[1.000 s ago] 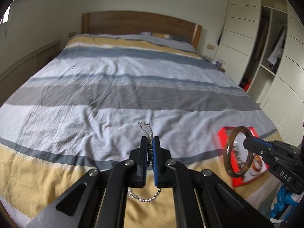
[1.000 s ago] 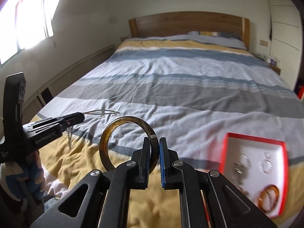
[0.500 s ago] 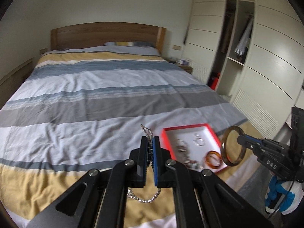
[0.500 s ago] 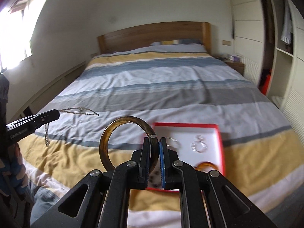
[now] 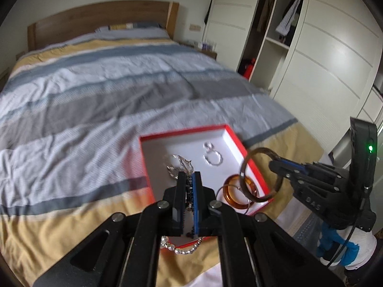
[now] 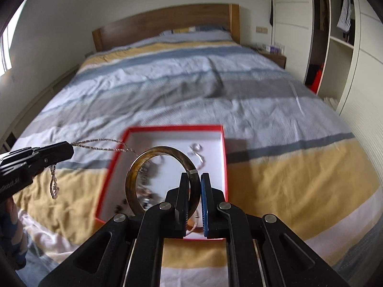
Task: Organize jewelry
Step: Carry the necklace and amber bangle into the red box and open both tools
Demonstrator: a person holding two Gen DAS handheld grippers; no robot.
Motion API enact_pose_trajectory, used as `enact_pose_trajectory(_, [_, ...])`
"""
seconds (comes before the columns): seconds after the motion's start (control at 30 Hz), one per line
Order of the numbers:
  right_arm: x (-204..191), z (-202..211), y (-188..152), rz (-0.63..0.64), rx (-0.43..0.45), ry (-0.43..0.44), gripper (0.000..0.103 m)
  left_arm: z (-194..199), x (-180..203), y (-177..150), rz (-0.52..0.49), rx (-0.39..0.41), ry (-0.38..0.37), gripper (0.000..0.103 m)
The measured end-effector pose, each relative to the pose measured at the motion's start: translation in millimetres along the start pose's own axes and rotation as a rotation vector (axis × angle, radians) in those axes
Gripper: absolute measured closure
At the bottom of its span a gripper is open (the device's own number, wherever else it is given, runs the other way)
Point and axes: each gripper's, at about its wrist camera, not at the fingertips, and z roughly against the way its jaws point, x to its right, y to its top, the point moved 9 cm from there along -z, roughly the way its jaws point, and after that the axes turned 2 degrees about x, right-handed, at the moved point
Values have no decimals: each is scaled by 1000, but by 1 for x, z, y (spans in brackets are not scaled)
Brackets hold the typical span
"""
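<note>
A red tray (image 5: 239,141) (image 6: 223,153) with a white inside lies on the bed's near end and holds rings, an amber bangle (image 5: 235,189) and small silver pieces. My left gripper (image 5: 189,179) is shut on a silver chain (image 5: 182,251) (image 6: 100,142), which hangs over the tray's near-left part. My right gripper (image 6: 195,179) is shut on a dark brown bangle (image 6: 162,174) (image 5: 258,174), held upright above the tray's near edge. The right gripper shows at the right in the left wrist view (image 5: 277,165); the left one shows at the left in the right wrist view (image 6: 69,151).
The striped bed (image 5: 119,83) fills the middle, with a wooden headboard (image 5: 103,21) at the far end. White wardrobes with an open shelf section (image 5: 275,35) stand to the right. A nightstand (image 6: 273,55) sits by the headboard.
Both grippers have swung right and forward over the red tray, each keeping its hold. The chain and brown bangle are now above the tray instead of beside it.
</note>
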Motion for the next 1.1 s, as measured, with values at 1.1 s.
enact_pose_trajectory(1.1, [10,-83,-28,33,-136,30,73,-69,-9,-68,62,-199,95,71])
